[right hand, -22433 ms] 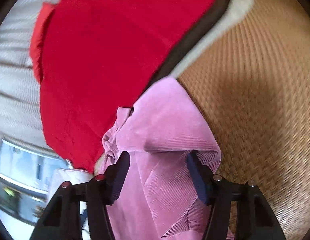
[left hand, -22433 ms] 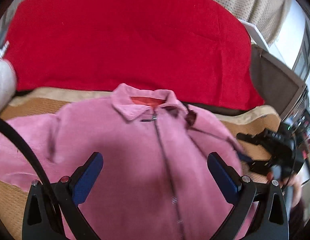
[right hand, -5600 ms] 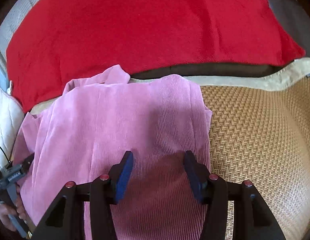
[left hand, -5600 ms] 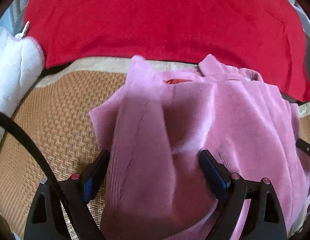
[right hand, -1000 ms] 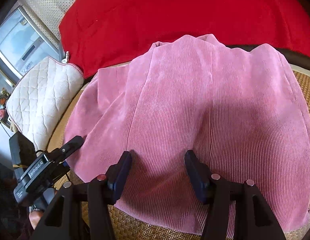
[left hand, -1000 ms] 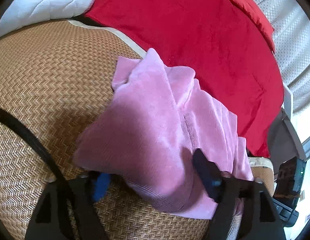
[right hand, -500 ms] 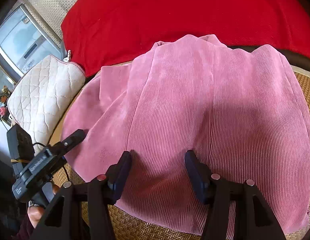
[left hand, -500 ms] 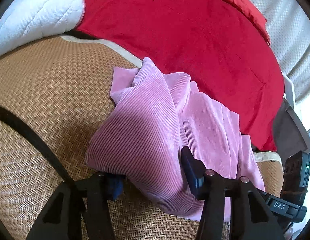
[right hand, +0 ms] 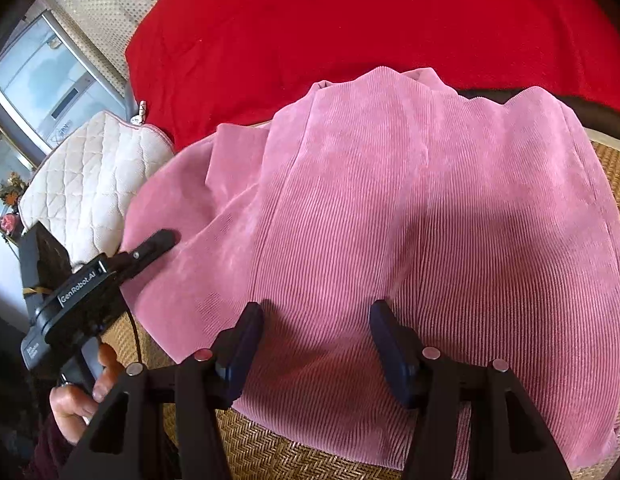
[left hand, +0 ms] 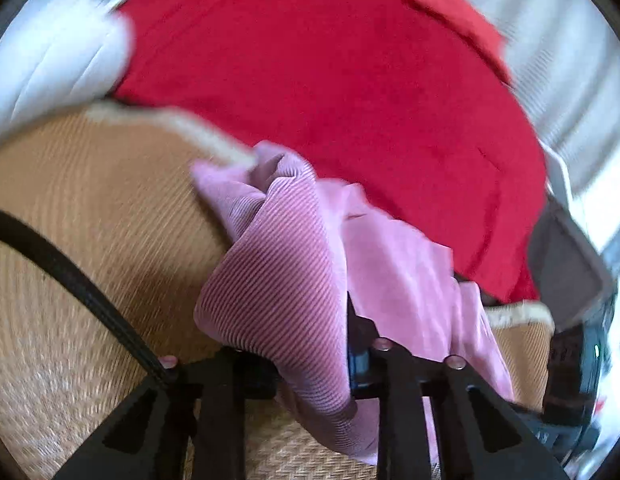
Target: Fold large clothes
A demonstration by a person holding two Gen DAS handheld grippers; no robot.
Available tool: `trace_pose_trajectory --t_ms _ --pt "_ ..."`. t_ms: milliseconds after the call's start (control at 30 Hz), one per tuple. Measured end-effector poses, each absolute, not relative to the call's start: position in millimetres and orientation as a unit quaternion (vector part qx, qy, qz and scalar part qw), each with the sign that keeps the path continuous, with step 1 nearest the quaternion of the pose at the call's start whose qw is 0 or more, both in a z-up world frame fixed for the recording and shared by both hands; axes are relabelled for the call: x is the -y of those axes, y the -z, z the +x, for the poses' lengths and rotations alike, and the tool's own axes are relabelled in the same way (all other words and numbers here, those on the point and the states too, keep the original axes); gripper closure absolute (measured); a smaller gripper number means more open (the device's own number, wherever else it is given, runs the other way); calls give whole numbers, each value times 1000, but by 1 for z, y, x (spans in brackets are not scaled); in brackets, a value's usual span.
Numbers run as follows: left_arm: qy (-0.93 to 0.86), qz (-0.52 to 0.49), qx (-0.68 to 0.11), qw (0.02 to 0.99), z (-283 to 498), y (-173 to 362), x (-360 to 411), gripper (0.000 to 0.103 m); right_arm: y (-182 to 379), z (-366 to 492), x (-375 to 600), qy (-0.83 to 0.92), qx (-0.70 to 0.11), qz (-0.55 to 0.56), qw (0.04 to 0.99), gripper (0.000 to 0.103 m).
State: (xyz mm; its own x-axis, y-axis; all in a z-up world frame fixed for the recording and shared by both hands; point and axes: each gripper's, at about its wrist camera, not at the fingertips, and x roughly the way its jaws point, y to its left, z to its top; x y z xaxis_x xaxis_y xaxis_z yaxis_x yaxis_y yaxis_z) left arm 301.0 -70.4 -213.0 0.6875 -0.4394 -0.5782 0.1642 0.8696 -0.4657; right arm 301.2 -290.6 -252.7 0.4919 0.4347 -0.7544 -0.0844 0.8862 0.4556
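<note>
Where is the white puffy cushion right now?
In the right wrist view the white quilted cushion sits at the left, on the woven mat, touching the pink jacket's left edge, just below the red blanket.

My black left gripper (right hand: 149,250) is lettered "GenRobot.AI", my right gripper (right hand: 316,344) has 2 blue pads, my sleeve (right hand: 49,456) is maroon.

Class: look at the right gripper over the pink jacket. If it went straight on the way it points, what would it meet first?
Most likely the pink jacket: the right gripper hangs with open jaws just above the cloth, angled down at it. Depth is hard to judge.
</note>
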Motion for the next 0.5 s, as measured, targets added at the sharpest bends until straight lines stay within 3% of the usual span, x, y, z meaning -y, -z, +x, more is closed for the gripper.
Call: trace_pose_trajectory --t_ms 200,333,400,500 --pt "269 0 -288 919 271 172 152 87 254 306 321 -178 -500 260 807 44" --pt "306 92 -299 899 257 195 194 87 253 307 362 -183 -487 351 779 42" --pt "311 106 -301 895 254 205 202 87 248 306 380 -181 -462 386 778 29" --pt "315 107 -301 894 259 200 202 88 240 309 399 -170 -418 432 781 21"
